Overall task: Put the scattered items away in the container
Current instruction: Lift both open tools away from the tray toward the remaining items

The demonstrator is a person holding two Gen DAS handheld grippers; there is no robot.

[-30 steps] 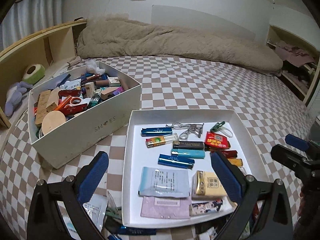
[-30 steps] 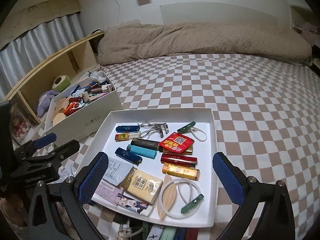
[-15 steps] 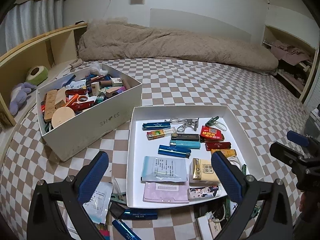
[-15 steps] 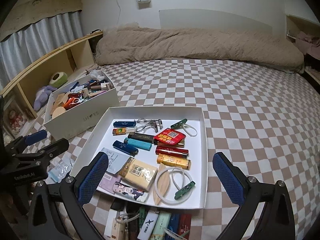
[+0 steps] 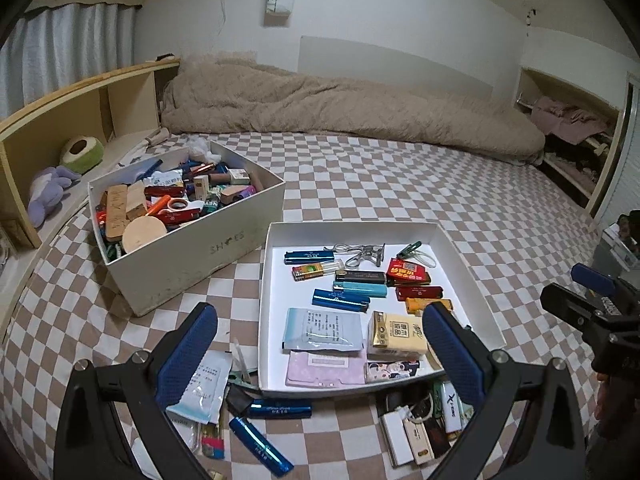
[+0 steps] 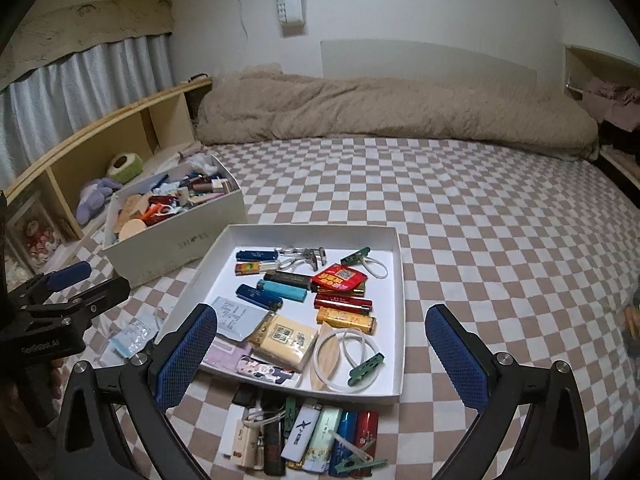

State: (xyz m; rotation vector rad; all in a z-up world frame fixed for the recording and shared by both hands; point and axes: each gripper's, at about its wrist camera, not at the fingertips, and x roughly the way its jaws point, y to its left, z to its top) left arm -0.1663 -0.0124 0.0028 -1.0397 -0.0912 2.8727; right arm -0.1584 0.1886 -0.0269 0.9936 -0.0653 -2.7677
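A shallow white tray [image 5: 267, 280] [image 6: 402, 288] lies on the checkered bed, holding lighters, packets, clips and an eyelash curler. Loose items lie in front of it: blue lighters [image 5: 260, 444], a sachet [image 5: 200, 388] and a cluster of lighters and clips [image 6: 316, 444]. My left gripper [image 5: 320, 352] hovers open above the tray's near-left edge with nothing between its fingers. My right gripper [image 6: 320, 352] hovers open over the tray's near edge, also holding nothing.
A white shoebox [image 5: 224, 240] [image 6: 176, 240] full of small items stands left of the tray. A wooden shelf [image 5: 80, 112] with plush toys runs along the left. A beige duvet [image 5: 340, 112] lies at the back. A sachet [image 6: 134, 334] lies left of the tray.
Both grippers have risen and pulled back from the tray, so the loose items in front of it have come into view. Both stay open.
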